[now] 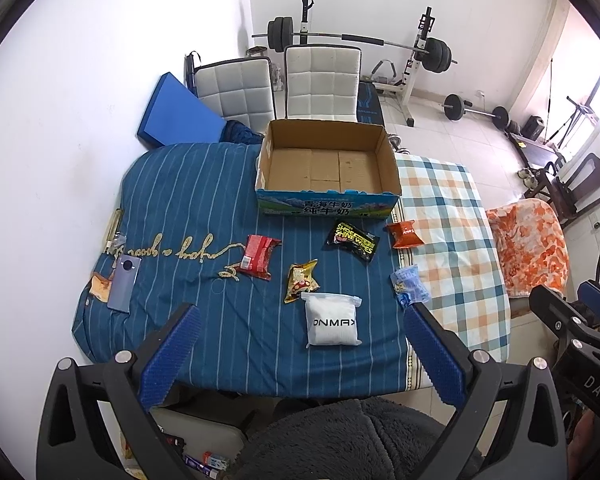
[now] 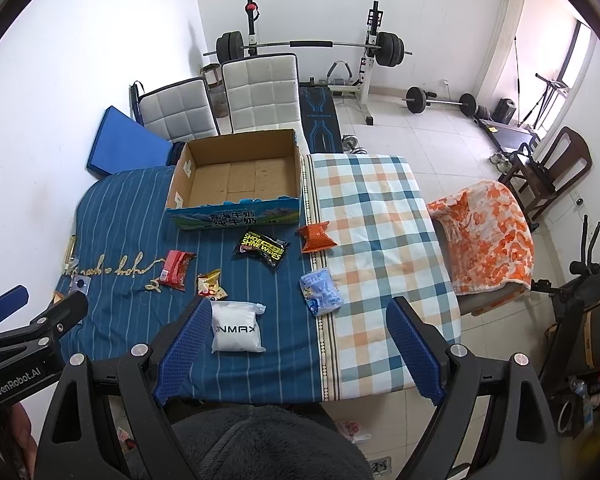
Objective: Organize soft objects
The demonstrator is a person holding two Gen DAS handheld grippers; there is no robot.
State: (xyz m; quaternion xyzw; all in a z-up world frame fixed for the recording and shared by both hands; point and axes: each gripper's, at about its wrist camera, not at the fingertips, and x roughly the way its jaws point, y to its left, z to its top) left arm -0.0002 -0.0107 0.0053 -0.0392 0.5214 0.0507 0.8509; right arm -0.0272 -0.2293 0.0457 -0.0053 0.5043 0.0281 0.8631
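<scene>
An open cardboard box (image 1: 328, 164) (image 2: 236, 178) sits empty at the far side of the cloth-covered table. In front of it lie soft packets: a white pouch (image 1: 332, 325) (image 2: 236, 330), a gold snack bag (image 1: 301, 280) (image 2: 210, 283), a red packet (image 1: 257, 257) (image 2: 175, 268), a black wipes pack (image 1: 353, 241) (image 2: 265, 249), an orange bag (image 1: 405, 234) (image 2: 315, 237) and a blue bag (image 1: 409, 285) (image 2: 321, 291). My left gripper (image 1: 302, 312) and right gripper (image 2: 300, 306) hover open above the table's near edge, holding nothing.
A phone (image 1: 123, 282) and a small orange packet (image 1: 100, 286) lie at the table's left edge. Two white chairs (image 1: 320, 80) stand behind the box. An orange blanket (image 2: 488, 232) drapes a seat at the right. Weights (image 2: 308, 46) fill the back.
</scene>
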